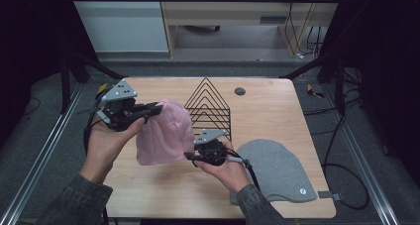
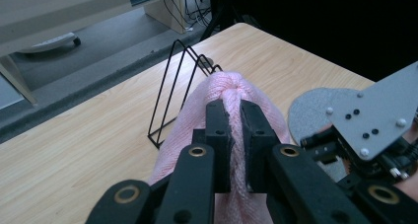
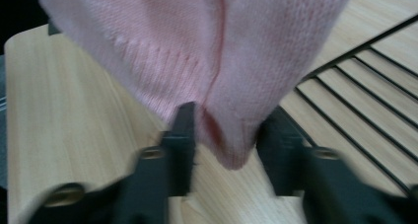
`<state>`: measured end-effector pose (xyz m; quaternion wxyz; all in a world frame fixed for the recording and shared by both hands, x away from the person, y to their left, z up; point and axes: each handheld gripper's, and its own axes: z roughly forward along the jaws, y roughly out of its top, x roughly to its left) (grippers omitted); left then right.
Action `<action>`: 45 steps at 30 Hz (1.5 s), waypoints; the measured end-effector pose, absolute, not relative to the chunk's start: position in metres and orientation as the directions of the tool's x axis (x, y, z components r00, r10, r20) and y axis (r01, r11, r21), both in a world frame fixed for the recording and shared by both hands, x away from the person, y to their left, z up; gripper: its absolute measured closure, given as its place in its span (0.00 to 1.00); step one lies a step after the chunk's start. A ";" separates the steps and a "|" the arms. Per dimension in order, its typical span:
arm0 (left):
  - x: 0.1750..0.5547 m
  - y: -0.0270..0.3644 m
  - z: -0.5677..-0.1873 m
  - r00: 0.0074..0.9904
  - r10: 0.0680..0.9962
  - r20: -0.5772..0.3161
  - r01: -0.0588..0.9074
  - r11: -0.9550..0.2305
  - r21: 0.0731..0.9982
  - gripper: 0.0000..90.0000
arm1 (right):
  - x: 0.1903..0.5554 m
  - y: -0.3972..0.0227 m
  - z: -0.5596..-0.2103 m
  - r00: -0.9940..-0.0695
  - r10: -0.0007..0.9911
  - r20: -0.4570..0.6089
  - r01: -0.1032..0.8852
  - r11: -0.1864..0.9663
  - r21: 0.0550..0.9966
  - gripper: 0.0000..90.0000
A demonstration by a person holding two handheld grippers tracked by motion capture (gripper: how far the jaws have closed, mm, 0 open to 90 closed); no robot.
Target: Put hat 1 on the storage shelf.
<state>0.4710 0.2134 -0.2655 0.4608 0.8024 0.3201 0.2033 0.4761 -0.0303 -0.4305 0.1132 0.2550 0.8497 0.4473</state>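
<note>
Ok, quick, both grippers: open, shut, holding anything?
Left gripper: shut on the top of the pink beanie, holding it up.
Right gripper: open; the beanie's lower corner sits between its jaws, not yet pinched.

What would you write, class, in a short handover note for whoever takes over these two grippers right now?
Left gripper: shut on the top of the pink knitted beanie, holding it above the wooden table.
Right gripper: fingers open around the beanie's lower corner, not yet gripping.
Black wire rack stands behind; grey felt beanie lies flat at the right.
Done: pink beanie lifted.
Left: probably gripping the lower edge, then placing the beanie.
</note>
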 end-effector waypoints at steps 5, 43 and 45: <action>0.474 0.216 -0.267 0.696 0.714 0.073 0.321 -0.400 0.859 0.93 | 0.469 -0.034 -0.422 -0.858 0.513 0.023 0.316 0.493 0.811 0.92; 0.527 0.226 -0.228 0.677 0.732 0.076 0.241 -0.317 0.917 0.92 | 0.518 -0.081 -0.303 -0.850 0.518 -0.100 0.219 0.520 0.826 0.93; 0.529 0.223 -0.224 0.676 0.733 0.078 0.237 -0.316 0.919 0.92 | 0.520 -0.079 -0.303 -0.847 0.521 -0.104 0.216 0.518 0.828 0.93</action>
